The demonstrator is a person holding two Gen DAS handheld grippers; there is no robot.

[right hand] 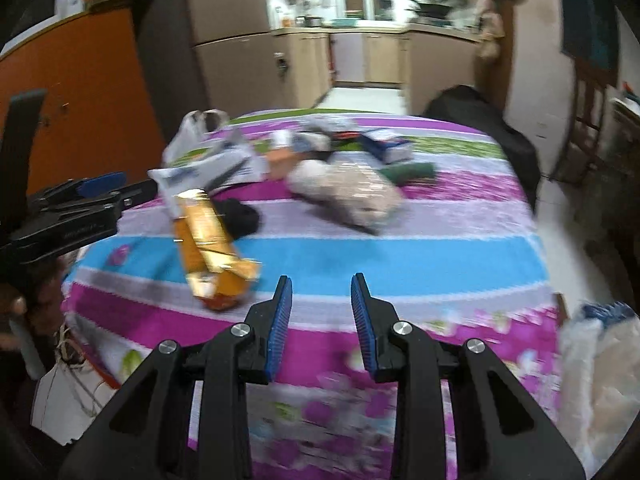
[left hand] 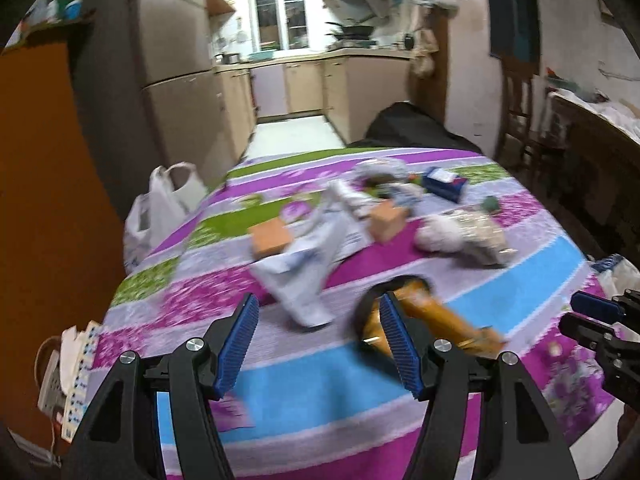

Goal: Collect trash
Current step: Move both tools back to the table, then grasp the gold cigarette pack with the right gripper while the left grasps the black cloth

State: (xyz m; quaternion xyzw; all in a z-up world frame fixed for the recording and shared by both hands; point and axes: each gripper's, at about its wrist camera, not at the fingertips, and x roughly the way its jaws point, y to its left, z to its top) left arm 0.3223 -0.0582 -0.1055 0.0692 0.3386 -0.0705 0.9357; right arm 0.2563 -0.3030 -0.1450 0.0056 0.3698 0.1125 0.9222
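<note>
Trash lies scattered on a table under a striped floral cloth (left hand: 304, 392). An orange snack wrapper (left hand: 436, 320) lies nearest, just right of my left gripper (left hand: 319, 302), which is open and empty above the cloth. Beyond it lie a white printed wrapper (left hand: 308, 276), two small orange boxes (left hand: 270, 238), a crumpled tissue (left hand: 436, 234), a clear plastic bag (left hand: 480, 236) and a blue carton (left hand: 444, 180). My right gripper (right hand: 321, 280) hovers open and empty over the near edge, with the orange wrapper (right hand: 208, 240) to its left. Both views are motion-blurred.
A white carrier bag (left hand: 160, 208) hangs at the table's far left edge. An orange cabinet (left hand: 52, 180) stands on the left and a black chair back (left hand: 408, 128) behind the table. On the right are a wooden chair (left hand: 520, 120) and a pale bag (right hand: 592, 368).
</note>
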